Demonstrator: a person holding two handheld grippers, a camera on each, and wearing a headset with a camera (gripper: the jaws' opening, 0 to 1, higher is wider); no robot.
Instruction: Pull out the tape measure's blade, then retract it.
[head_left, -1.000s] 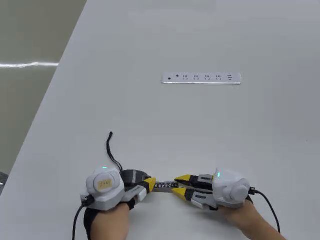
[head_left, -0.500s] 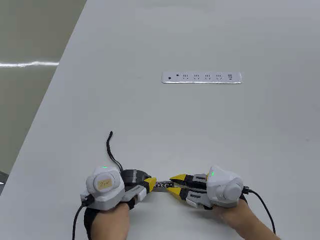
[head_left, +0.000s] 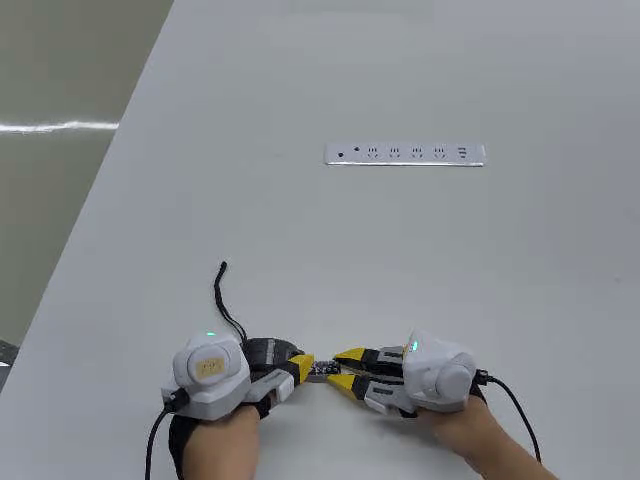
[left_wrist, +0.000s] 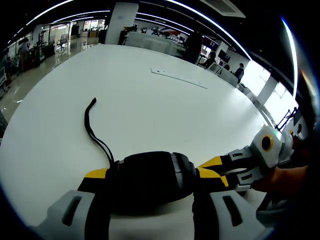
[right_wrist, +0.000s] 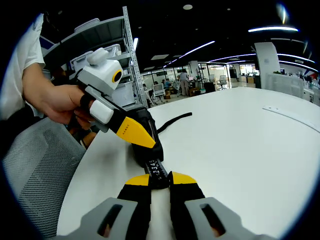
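Observation:
A black tape measure (head_left: 268, 355) rests on the white table (head_left: 350, 240) near its front edge, its case (left_wrist: 150, 177) clamped between the yellow-tipped jaws of my left gripper (head_left: 296, 368), which is shut on it. A short stretch of blade (right_wrist: 156, 170) with printed numbers runs from the case (right_wrist: 148, 136) to my right gripper (right_wrist: 160, 181), which is shut on the blade's end. In the head view the right gripper (head_left: 343, 366) sits just right of the left one, with the blade (head_left: 322, 369) between them. The black wrist strap (head_left: 224, 300) trails away behind the case.
A white power strip (head_left: 404, 155) lies flat farther back on the table. The table's left edge (head_left: 100, 190) drops to a grey floor. Black cables run from both grippers toward the person. Shelving and a mesh chair (right_wrist: 35, 170) stand beyond the near edge.
My right gripper has moved left toward the left gripper, and the exposed stretch of blade between them has grown shorter. The left gripper and the case have held still.

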